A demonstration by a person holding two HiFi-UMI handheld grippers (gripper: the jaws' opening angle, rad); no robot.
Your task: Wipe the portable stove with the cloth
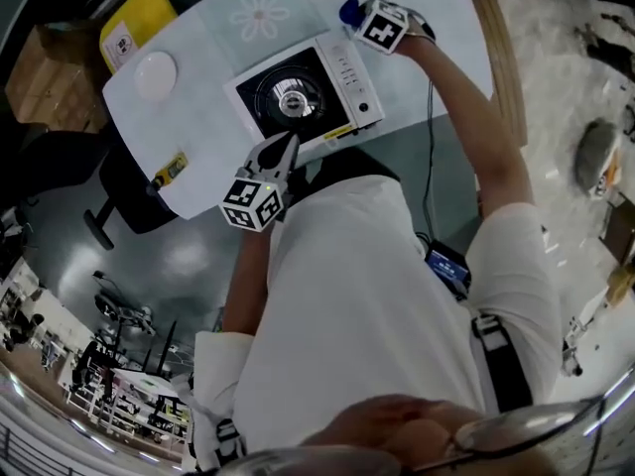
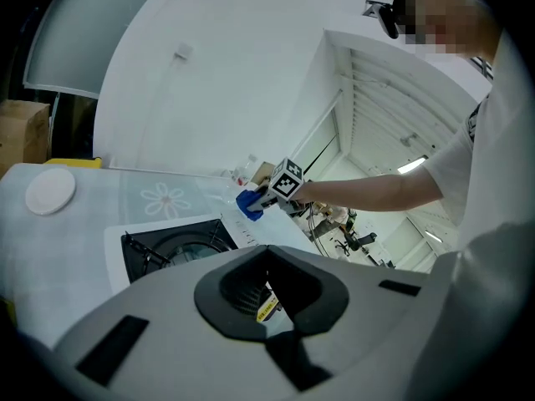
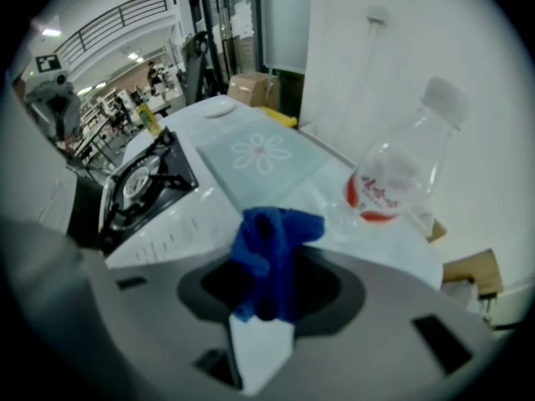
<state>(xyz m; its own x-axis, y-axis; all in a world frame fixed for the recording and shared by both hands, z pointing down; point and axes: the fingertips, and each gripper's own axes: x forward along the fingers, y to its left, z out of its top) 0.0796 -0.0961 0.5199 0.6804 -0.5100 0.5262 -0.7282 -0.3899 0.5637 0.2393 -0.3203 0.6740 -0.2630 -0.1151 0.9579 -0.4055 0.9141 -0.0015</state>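
Jaws of the right gripper (image 3: 266, 303) were clamped on the cloth (image 3: 276, 232), held over the table (image 1: 442, 67) just past the stove (image 1: 342, 72), probably ready to wipe. Left gripper (image 1: 283, 150), jaws together and empty, hovered at the stove's near edge, perhaps to steady it.

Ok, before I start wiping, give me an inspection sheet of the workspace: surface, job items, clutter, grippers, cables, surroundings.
Surface: white table with a flower-print mat on it.
Job's things: portable stove mid-table; blue cloth beyond it, not touching it.
Clutter: plastic bottle, white disc, small yellow item at the table's edge.
Grippers: right gripper shut on the cloth; left gripper jaws together, empty, at the stove's near edge.
Cables: black cable hanging beside the right arm.
Surroundings: black chair, cardboard box, yellow bin beside the table.
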